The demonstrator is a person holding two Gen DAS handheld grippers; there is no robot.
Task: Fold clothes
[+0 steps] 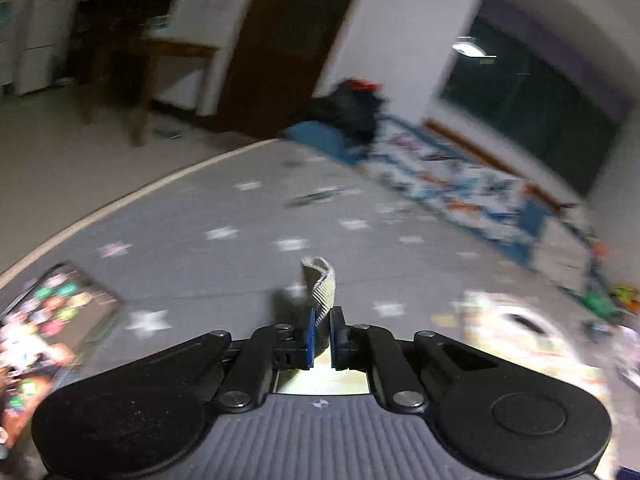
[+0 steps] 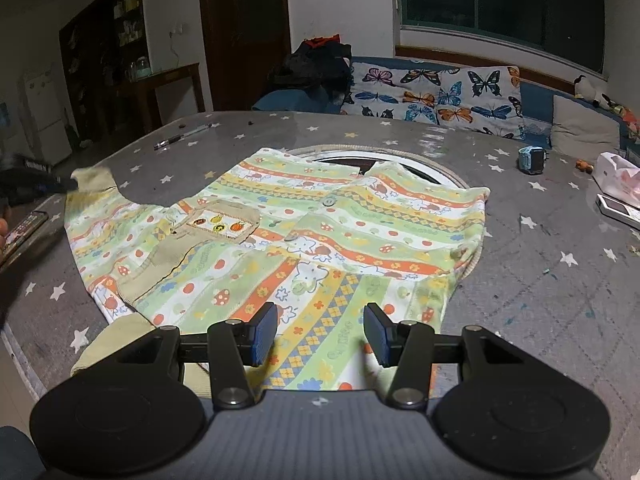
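A child's patterned shirt with green, orange and yellow stripes and a beige pocket lies spread on the grey star-print table. My right gripper is open and empty, just above the shirt's near hem. My left gripper is shut on the shirt's beige ribbed sleeve cuff, which sticks up between the pads. In the right wrist view the left gripper shows at the far left, holding that cuff. The left wrist view is blurred by motion.
A pen lies at the table's far left. A phone lies at the left edge. A blue watch, a pink-white bag and a flat device sit at the right. A butterfly-print sofa stands behind.
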